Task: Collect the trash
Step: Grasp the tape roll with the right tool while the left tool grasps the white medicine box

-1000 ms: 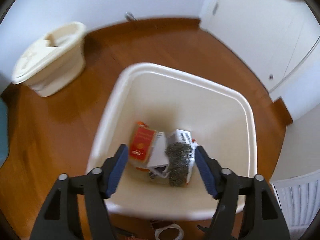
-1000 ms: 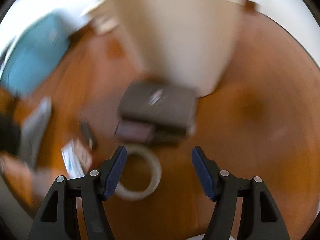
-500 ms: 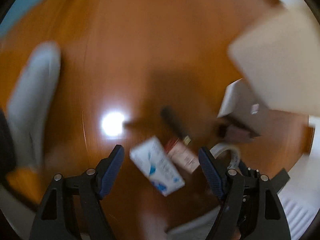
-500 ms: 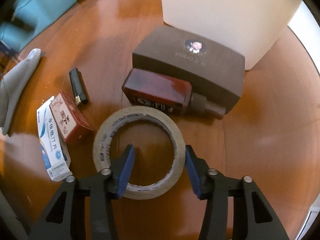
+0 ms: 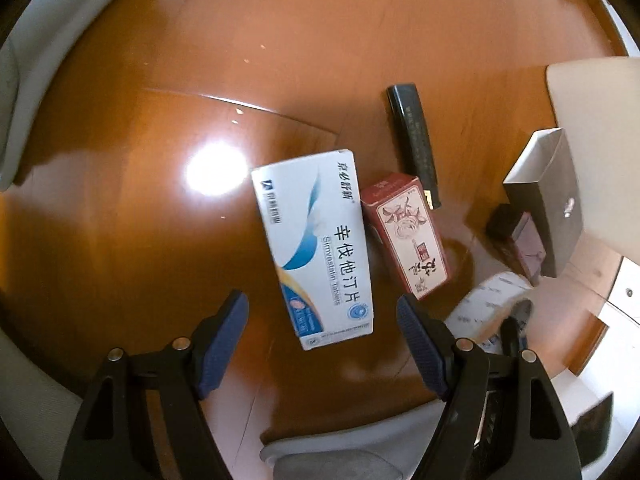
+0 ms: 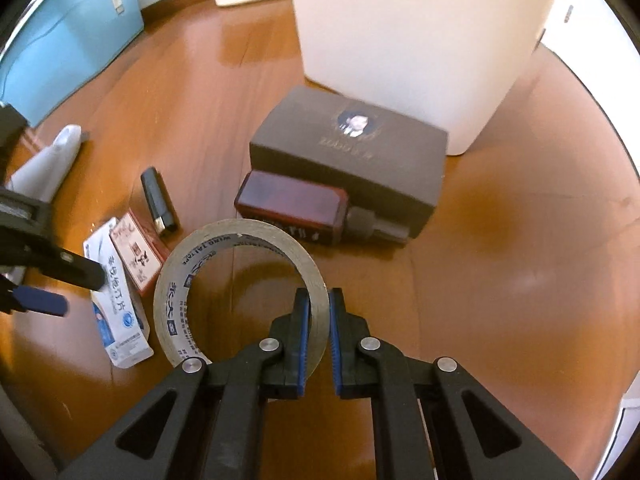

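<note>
My right claw (image 6: pixel 318 308) is closing on the near wall of the tape roll (image 6: pixel 240 292), one pad inside the ring, one outside, both at its 4 o'clock edge on the wooden floor (image 6: pixel 520 260). My left claw (image 5: pixel 322 312) hangs wide open over the white simvastatin tablet box (image 5: pixel 316 240), gripping nothing; the red carton (image 5: pixel 404 232) touches that box at 3 o'clock, a black lighter (image 5: pixel 414 140) at 1 o'clock, the white bin (image 6: pixel 412 40) beyond

Left gripper (image 5: pixel 322 312) and right gripper (image 6: pixel 318 312): black plastic frames with triangular cut-outs, silver round pivot screws at each joint, and dark blue ribbed pads (image 5: pixel 224 340) lining both fingers.
</note>
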